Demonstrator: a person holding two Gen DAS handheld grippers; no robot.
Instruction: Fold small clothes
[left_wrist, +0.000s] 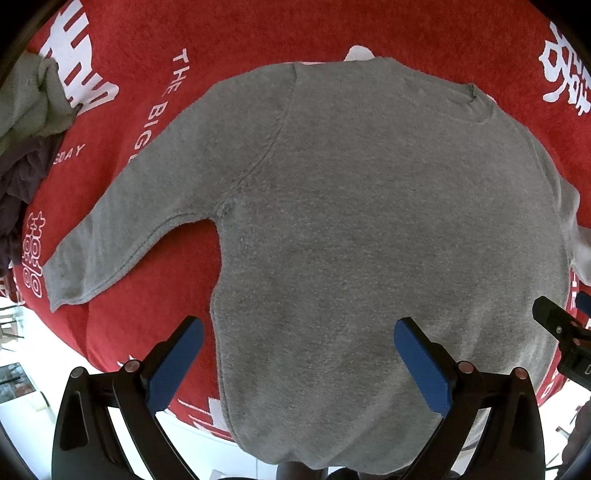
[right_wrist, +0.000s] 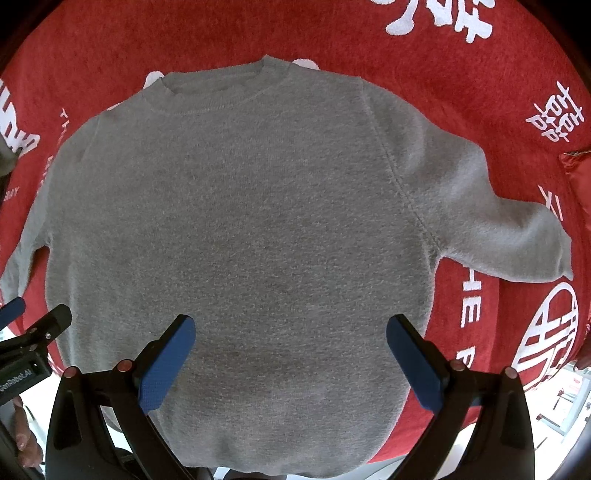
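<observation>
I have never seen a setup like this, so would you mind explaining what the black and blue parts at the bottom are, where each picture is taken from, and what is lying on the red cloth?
There is no robot arm here: a person holds a two-finger gripper in each hand, and each gripper carries a wide-angle camera looking forward along its fingers. One picture comes from the left gripper, the other from the right gripper. The black arms with blue pads are those fingers. Both grippers are open and hold nothing.

On the red cloth, which has white lettering, a grey sweater lies spread flat with its neck away from the cameras and both sleeves out to the sides. In the left view, a heap of other clothes sits at the far left edge. Each view also catches the other gripper at its side.
</observation>
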